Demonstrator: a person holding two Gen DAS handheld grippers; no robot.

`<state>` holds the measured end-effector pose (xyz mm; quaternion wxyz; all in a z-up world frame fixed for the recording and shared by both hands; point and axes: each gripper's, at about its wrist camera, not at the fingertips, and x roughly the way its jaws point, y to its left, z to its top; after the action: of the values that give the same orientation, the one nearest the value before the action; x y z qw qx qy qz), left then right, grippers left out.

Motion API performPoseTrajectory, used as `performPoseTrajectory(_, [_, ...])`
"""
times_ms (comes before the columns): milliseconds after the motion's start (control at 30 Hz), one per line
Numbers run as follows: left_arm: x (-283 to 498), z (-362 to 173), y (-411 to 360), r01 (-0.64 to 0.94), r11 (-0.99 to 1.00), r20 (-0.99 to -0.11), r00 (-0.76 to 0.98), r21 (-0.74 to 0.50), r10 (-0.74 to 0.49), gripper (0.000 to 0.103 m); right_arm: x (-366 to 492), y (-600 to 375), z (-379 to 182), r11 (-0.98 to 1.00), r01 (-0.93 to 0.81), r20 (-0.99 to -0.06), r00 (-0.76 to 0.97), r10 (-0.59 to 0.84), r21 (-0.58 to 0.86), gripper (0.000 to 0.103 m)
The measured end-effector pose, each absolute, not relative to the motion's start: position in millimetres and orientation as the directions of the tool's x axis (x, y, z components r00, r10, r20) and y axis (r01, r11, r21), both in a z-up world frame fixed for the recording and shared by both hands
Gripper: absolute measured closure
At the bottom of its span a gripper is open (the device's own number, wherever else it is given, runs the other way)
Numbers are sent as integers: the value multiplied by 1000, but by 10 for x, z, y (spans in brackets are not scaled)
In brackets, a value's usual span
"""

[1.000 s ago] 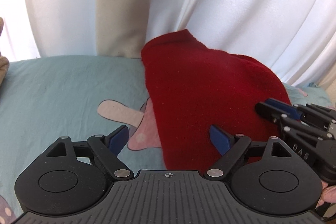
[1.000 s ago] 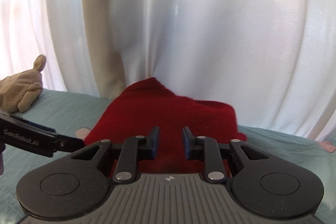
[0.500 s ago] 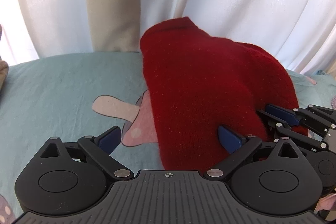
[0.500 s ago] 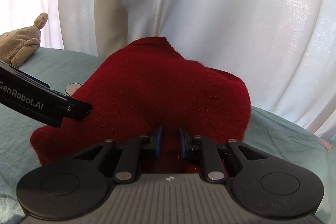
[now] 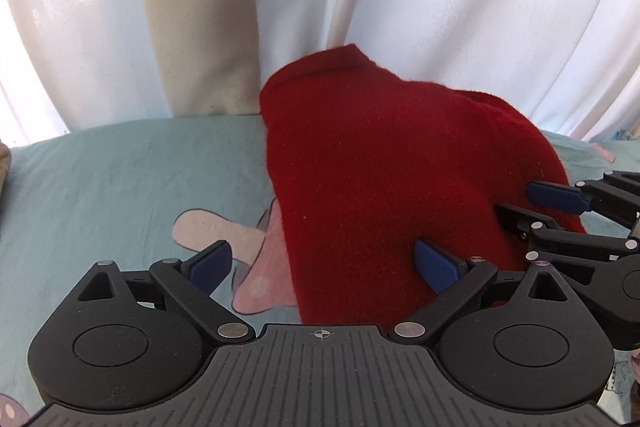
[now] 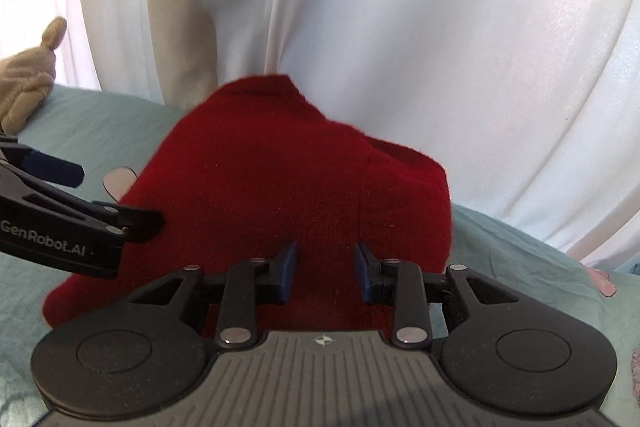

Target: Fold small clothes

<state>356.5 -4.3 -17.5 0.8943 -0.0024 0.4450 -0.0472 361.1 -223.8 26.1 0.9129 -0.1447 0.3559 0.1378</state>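
Note:
A small red knit garment (image 5: 384,187) lies folded in a heap on the pale blue sheet (image 5: 132,179), its far end against the white curtain. My left gripper (image 5: 324,263) stands wide open at the garment's near left edge. One blue pad (image 5: 436,267) is over the red cloth and the other is over the sheet, gripping nothing. My right gripper (image 6: 326,263) sits at the garment's (image 6: 280,179) near edge. Its jaws are opening, with red cloth in the gap but the pads (image 6: 288,267) off it. Each gripper shows in the other's view: right gripper (image 5: 524,207), left gripper (image 6: 112,197).
A white curtain (image 6: 400,47) with a beige strip (image 5: 200,47) hangs right behind the garment. A beige plush toy (image 6: 28,87) lies at the far left of the sheet. A pink cartoon print (image 5: 224,239) shows on the sheet beside the cloth.
My right gripper's jaws have parted and let go of the red cloth, which has settled lower on the sheet. My left gripper's jaws have spread a little wider beside the garment.

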Motion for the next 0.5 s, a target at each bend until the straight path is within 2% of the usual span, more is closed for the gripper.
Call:
performPoseTrajectory(167, [3647, -299, -46, 62, 995, -801, 590, -77, -99, 0, 3731, -2245, 229, 906, -382, -714, 685, 147, -180, 71])
performPoseTrajectory(267, [3617, -318, 45, 38, 990, -798, 588, -135, -132, 0, 3720, -2276, 183, 913, -372, -689, 706, 163, -165, 69])
performPoseTrajectory(367, [3453, -216, 243, 34, 979, -790, 586, -199, -181, 0, 3550, -2434, 207, 925, -369, -640, 733, 231, -89, 68])
performPoseTrajectory(400, [3357, -176, 325, 35, 976, -784, 590, -216, -194, 0, 3457, -2510, 248, 931, -362, -627, 738, 250, -54, 64])
performPoseTrajectory(433, [3231, -137, 400, 46, 972, -776, 595, -229, -211, 0, 3353, -2598, 289, 939, -343, -613, 745, 264, -13, 50])
performPoseTrajectory(500, [2981, -115, 471, 67, 973, -781, 586, -219, -216, 0, 3127, -2825, 330, 958, -271, -586, 762, 276, 99, 30])
